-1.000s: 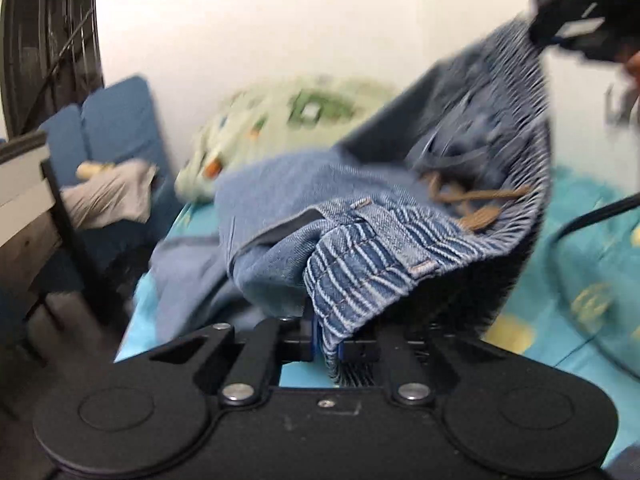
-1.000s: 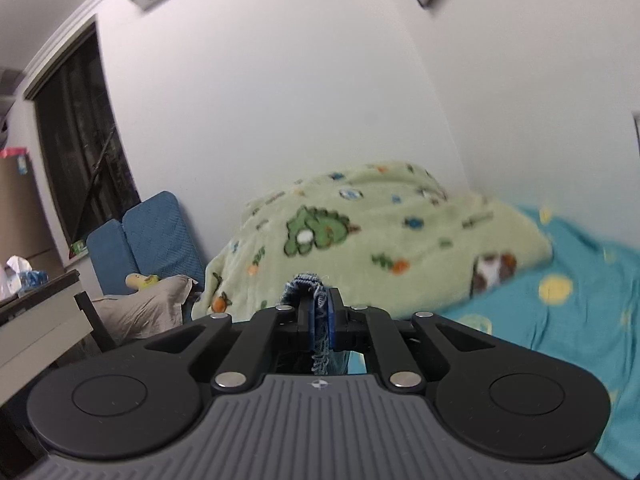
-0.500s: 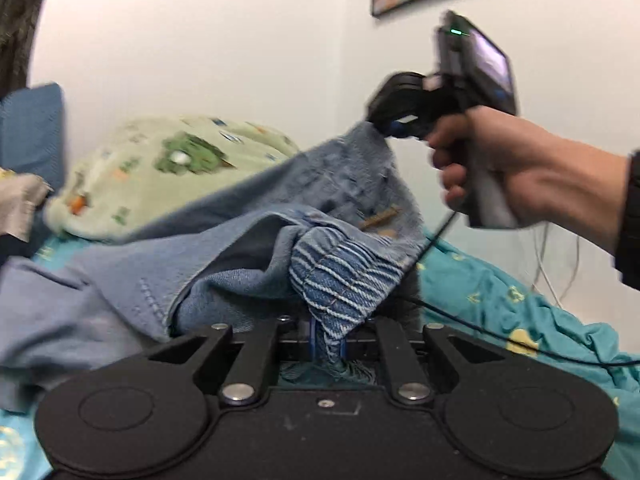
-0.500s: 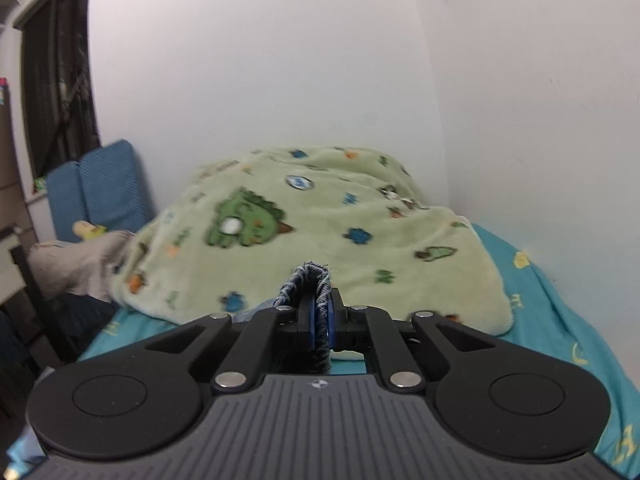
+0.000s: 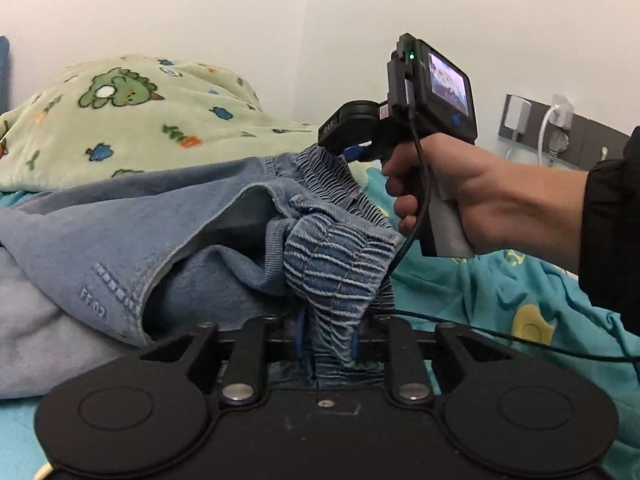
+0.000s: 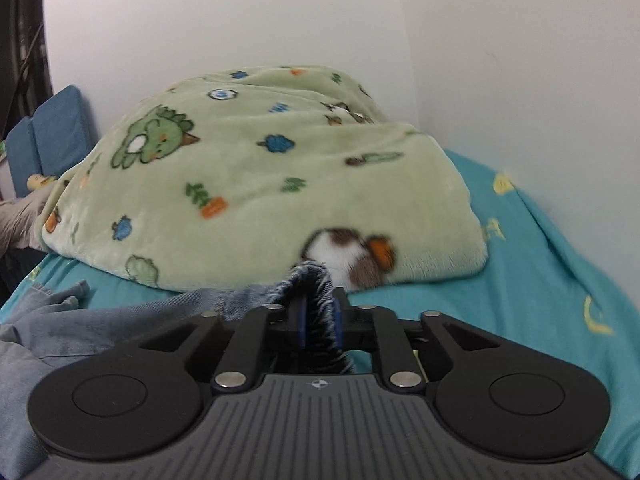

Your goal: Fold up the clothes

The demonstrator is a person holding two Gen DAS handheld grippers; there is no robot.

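Lying on the teal bedsheet (image 5: 500, 280): denim jeans (image 5: 160, 216), legs spread to the left, ribbed elastic waistband bunched up at near centre. Far left behind them is a green cartoon-print blanket (image 5: 140, 120), heaped against the white wall.

Left gripper (image 5: 326, 340): jaws have just been opening; waistband fabric sits between the blue pads, the left pad clear of it and the right one at its edge, so the clench looks eased off, not a firm pinch.

Further right, right gripper (image 5: 352, 154) is held in a hand (image 5: 460, 196) with a dark sleeve, nose at the other end of the waistband. In the right wrist view the right gripper (image 6: 320, 322) has also just been opening; a fold of denim stands between the parted pads, loosely filling the gap. Cannot tell for sure if either pad presses on it.

Far right on the wall: a socket strip (image 5: 560, 132) with white plugs. A black cable (image 5: 520, 340) trails across the sheet.
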